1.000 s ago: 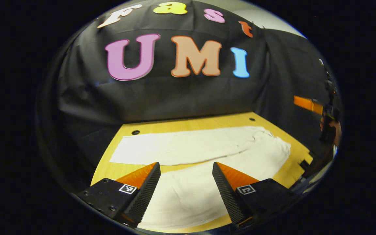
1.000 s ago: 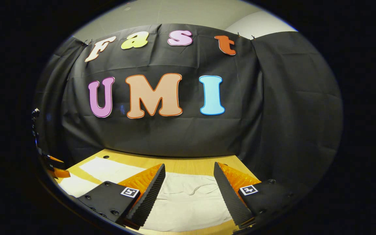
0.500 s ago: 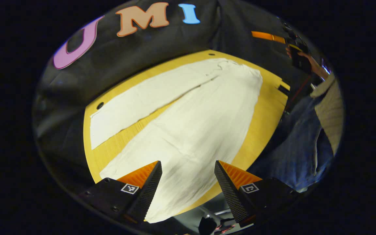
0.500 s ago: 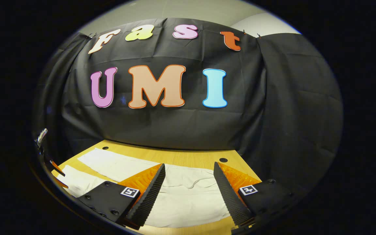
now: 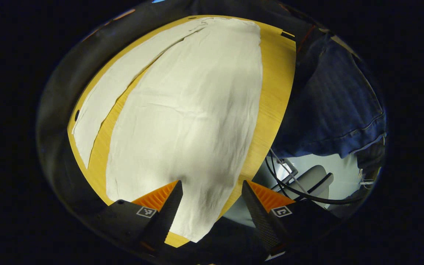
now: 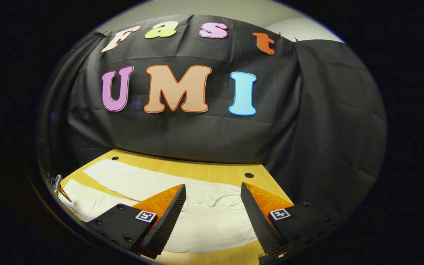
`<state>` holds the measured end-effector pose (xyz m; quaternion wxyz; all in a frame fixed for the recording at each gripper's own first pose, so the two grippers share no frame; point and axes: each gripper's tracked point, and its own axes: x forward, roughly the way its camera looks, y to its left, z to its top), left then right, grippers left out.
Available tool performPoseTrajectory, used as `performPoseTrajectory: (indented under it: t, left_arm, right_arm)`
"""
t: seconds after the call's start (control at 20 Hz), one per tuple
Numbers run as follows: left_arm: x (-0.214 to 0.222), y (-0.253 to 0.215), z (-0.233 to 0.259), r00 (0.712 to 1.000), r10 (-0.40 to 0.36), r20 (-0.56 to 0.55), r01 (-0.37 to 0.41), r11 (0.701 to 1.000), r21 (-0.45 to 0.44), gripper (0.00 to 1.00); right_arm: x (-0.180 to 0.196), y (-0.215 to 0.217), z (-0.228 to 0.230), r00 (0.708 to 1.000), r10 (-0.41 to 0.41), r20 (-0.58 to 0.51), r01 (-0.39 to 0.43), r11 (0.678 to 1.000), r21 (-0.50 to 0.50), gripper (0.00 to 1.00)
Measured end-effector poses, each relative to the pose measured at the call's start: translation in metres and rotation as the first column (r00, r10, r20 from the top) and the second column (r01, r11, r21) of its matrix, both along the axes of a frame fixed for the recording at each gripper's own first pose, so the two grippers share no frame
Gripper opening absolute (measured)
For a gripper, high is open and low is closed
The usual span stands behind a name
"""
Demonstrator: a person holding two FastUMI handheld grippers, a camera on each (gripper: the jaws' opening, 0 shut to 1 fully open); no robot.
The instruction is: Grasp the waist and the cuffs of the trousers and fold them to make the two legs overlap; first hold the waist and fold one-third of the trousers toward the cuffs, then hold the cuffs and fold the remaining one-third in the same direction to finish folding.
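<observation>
White trousers (image 5: 186, 117) lie flat on the wooden table (image 5: 276, 88), both legs spread apart in a narrow V. In the left gripper view my left gripper (image 5: 212, 200) hangs open above the near leg's cuff (image 5: 193, 221), which reaches the table's edge; nothing is between its fingers. In the right gripper view my right gripper (image 6: 212, 206) stands open over the waist end of the trousers (image 6: 212, 221), with a drawstring (image 6: 221, 200) lying between the fingers. Whether either gripper touches the cloth I cannot tell.
A person in blue jeans (image 5: 329, 106) stands at the table's side. Black cables (image 5: 289, 184) and a grey chair base (image 5: 307, 180) lie on the floor beyond the table edge. Small holes (image 6: 248, 175) mark the tabletop near the black wall.
My left gripper has swung downward and toward the near leg's cuff, so the view now looks down on the table edge and floor. The right gripper has risen slightly over the waist.
</observation>
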<state>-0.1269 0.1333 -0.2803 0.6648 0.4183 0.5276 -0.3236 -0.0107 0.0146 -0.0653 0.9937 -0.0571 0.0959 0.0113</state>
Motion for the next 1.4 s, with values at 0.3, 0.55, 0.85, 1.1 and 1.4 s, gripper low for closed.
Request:
performPoseTrajectory:
  t: [0.3,0.55,0.85,1.1,1.4]
  left_arm:
    - [-0.006,0.01,-0.019,0.998,-0.027,-0.058,0.03,0.998,0.047,0.96]
    - [-0.008,0.012,-0.019,0.996,-0.038,-0.082,0.044,0.997,0.066,0.92]
    - [0.007,0.015,-0.015,0.994,0.007,-0.111,0.007,0.993,0.122,0.59]
    - [0.022,0.024,-0.015,0.993,0.052,-0.105,-0.038,0.99,0.138,0.03]
    - [0.024,0.024,-0.015,0.993,0.016,-0.114,0.003,0.986,0.168,0.0]
  right_arm:
    - [0.001,-0.007,-0.001,1.0,-0.016,-0.002,0.016,1.0,-0.017,0.96]
    - [0.002,-0.007,-0.008,1.0,-0.008,-0.019,0.007,0.999,-0.046,0.96]
    - [0.002,0.004,-0.026,0.995,0.066,-0.07,-0.073,0.993,-0.098,0.96]
    - [0.0,0.009,-0.05,0.976,0.17,-0.136,-0.188,0.973,-0.132,0.98]
    - [0.0,0.005,-0.093,0.897,0.328,-0.295,-0.388,0.906,-0.171,0.98]
